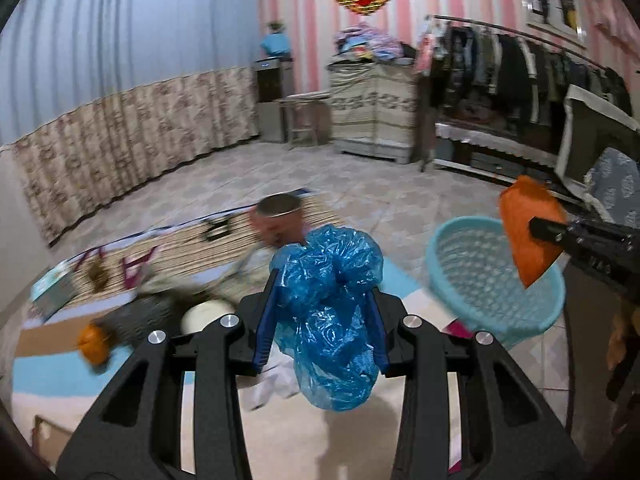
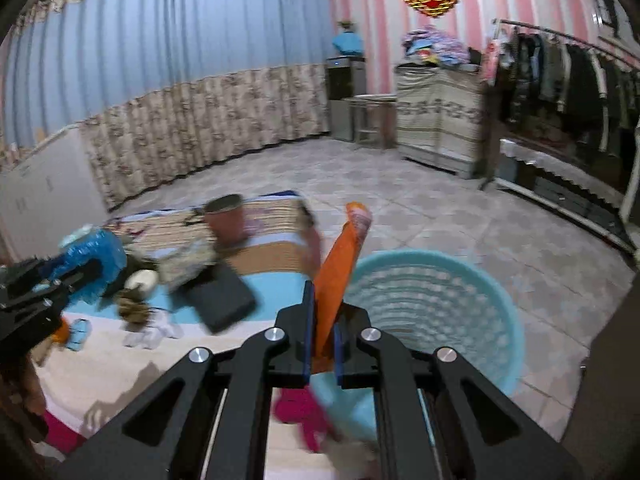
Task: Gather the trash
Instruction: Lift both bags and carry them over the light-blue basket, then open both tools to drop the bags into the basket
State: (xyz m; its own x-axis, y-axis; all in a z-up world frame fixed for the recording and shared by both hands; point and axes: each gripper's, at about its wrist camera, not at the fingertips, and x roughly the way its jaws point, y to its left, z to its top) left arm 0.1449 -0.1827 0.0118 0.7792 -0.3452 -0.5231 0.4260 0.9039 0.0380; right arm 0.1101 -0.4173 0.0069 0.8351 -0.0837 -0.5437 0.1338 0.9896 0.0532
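Observation:
My left gripper (image 1: 322, 280) is shut on a crumpled blue plastic bag (image 1: 332, 320), held in the air above the striped mat. It also shows at the left of the right wrist view (image 2: 86, 258). My right gripper (image 2: 322, 308) is shut on a flat orange wrapper (image 2: 338, 268), held over the near rim of the light blue perforated basket (image 2: 460, 292). In the left wrist view the orange wrapper (image 1: 530, 228) hangs over the basket (image 1: 480, 280) at the right.
On the striped mat (image 2: 264, 256) lie a brown cup (image 2: 224, 216), a dark flat case (image 2: 222, 300), white scraps (image 2: 150, 334), a small orange item (image 1: 94, 344) and pink cloth (image 2: 304, 416). A clothes rack (image 1: 540, 68) and cabinet (image 1: 372, 112) stand at the back.

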